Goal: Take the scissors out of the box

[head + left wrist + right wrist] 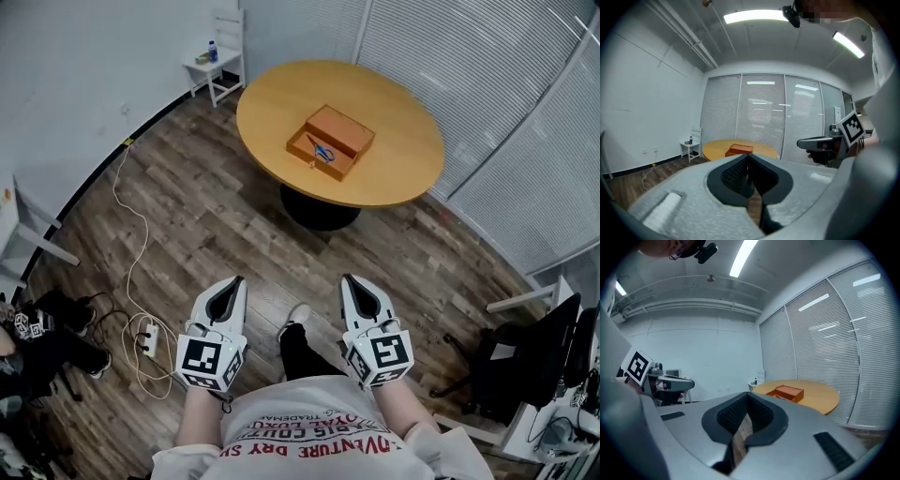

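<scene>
Both shut: L claw (234,281), R claw (349,279); scissors (322,151) in box (348,130)

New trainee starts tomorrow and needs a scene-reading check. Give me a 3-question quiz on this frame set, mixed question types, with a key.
1. True or false: the left gripper and the right gripper both have their fingers shut with nothing between them.
2. Where are the scissors?
A. In the open orange box on the round table
B. On the wooden floor beside the table
C. Held in the right gripper
3. Fill in the blank: the scissors' handles are ___ in colour.

Key: 1 true; 2 A; 3 blue.
</scene>
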